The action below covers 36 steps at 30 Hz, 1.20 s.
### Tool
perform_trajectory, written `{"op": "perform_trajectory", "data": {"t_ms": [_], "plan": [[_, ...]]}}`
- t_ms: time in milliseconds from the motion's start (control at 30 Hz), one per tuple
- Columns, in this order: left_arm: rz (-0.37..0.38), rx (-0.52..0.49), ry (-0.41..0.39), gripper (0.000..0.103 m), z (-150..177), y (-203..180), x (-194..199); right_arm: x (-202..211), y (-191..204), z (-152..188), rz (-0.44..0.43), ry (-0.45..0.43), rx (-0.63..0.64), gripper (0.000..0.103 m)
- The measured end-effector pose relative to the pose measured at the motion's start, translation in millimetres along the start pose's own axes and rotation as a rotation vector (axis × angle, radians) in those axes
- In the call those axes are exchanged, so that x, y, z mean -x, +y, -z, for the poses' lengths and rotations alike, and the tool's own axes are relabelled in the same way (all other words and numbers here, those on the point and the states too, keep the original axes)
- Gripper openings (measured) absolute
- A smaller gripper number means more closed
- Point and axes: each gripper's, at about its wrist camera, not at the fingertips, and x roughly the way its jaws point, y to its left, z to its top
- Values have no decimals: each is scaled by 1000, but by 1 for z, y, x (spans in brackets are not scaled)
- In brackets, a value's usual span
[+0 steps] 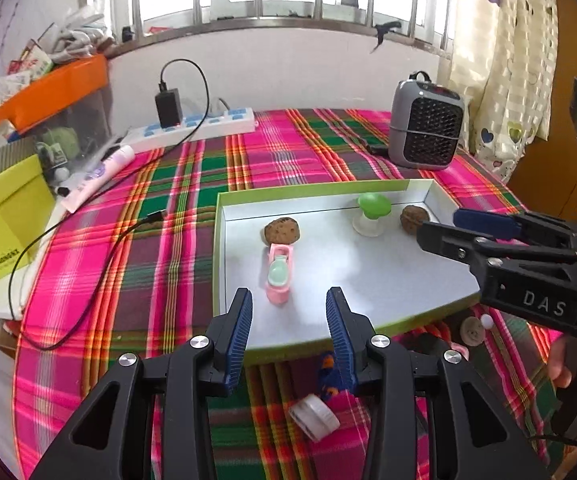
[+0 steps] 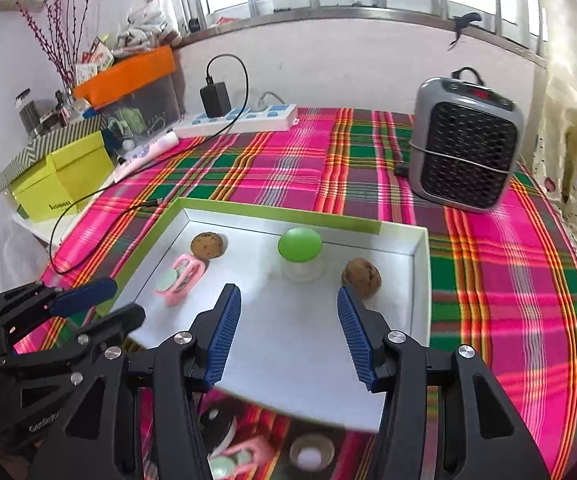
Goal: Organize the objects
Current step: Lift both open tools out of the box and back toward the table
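A green-rimmed white tray lies on the plaid cloth. In it are a pink toy with a mint lid, two walnuts and a green-capped clear jar. My left gripper is open and empty over the tray's near left edge. My right gripper is open and empty over the tray's near part; in the left wrist view it shows at the right. In front of the tray lie a white roll, a blue toy and a small brown disc.
A grey heater stands at the back right. A power strip with a charger, a cable, a yellow-green box and an orange-lidded bin crowd the back left.
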Motion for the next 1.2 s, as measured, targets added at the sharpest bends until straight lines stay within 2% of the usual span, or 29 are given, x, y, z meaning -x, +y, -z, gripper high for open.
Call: {"op": "perform_trajectory", "data": {"t_ms": [200,333,467,567,700,800,1067,1200], "plan": [[-7,4,-34,37,15,-1,19,25,7,23,42,-41,9,51],[3,1,-54,37,27,0,30,39,13,39,46,-60,6,52],[-22,-15,-82,37,37,4,40,48,21,52,63,-63,4,52],[-7,-14,-92,37,45,10,45,54,24,62,54,-71,-5,51],[-49,-36,-117,37,53,14,50,57,25,73,65,-73,-27,51],[-21,-12,-105,37,57,21,49,57,27,77,73,-60,-27,51],[-44,-5,-96,37,65,24,48,58,21,90,86,-46,-54,51],[-25,-8,-82,38,71,23,48,60,16,95,94,-44,-61,51]]}}
